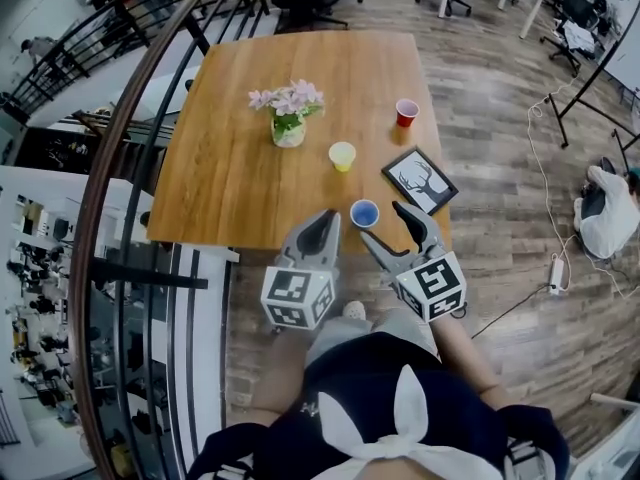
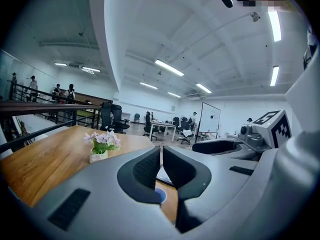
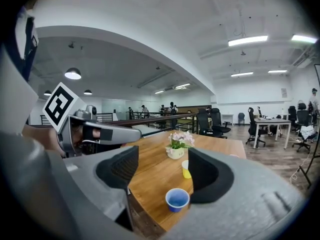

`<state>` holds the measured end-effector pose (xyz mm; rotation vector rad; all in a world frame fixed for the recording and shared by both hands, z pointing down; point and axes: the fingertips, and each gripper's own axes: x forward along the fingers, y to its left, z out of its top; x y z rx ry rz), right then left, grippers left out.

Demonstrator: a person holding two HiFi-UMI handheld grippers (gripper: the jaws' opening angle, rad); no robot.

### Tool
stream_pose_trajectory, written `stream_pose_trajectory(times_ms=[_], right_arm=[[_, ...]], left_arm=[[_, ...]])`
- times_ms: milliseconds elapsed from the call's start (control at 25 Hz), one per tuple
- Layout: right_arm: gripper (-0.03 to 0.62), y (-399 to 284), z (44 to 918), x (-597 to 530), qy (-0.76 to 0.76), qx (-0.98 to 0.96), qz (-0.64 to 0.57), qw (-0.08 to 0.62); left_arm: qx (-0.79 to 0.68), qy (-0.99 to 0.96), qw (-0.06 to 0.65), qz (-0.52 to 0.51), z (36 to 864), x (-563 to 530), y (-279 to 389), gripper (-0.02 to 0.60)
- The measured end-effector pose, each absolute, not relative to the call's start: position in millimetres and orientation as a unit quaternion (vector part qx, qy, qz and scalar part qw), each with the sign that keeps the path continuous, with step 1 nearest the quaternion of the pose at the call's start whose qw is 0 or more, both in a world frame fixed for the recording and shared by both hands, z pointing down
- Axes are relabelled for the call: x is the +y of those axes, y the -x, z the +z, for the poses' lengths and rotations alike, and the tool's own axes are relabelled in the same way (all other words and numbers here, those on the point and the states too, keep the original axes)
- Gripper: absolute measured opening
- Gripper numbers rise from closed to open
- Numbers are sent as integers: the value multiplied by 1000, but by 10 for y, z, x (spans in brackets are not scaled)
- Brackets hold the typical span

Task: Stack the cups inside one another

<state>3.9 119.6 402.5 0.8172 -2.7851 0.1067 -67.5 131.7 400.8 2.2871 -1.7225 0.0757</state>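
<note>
**Current state.** 3 cups stand apart and upright on the bench (image 1: 225, 183): the blue cup (image 1: 364, 213) close to the near edge, the yellow cup (image 1: 342, 156) farther in, and the red cup (image 1: 406, 113) farthest away toward the right. None is nested yet. A vase (image 1: 288, 118) of flowers stands left of the yellow cup. A frame (image 1: 419, 180) lies flat to the right of the blue cup.

**Grippers.** The right gripper (image 1: 382, 223) has its fingers wide apart and holds nothing. In the right gripper view the blue cup (image 3: 177, 199) sits low between the 2 fingers, clear of both pads. The left gripper (image 1: 330, 218) has its fingers together with nothing between them, just left of the blue cup.

**Step in hand (judged).** Grasp the blue cup with the right gripper.

1. Advance the right gripper until the cup wall lies between the pads, not ahead of the tips.
2. Centre the cup so both pads meet it at once. Contact by 1 pad alone is likely to push the cup over or off the near edge.
3. Close gently. The cup looks thin-walled and will probably deform under a hard squeeze.
4. Lift straight up and keep it upright.
5. Keep the left gripper clear of the frame and the cup.
</note>
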Motion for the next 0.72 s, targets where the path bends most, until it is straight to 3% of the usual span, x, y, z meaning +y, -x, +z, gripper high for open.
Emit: stream_pose_trajectory(times_ms=[400,720], right_arm=[[365,128,4407,1194,-253,-949,48,181],[371,121,4807,1048,-251,-940,64,222]], left_arm=[[-587,-794,155,30,4183,1180,787,32],[-589,-787,179,49,4483,1097,879,32]])
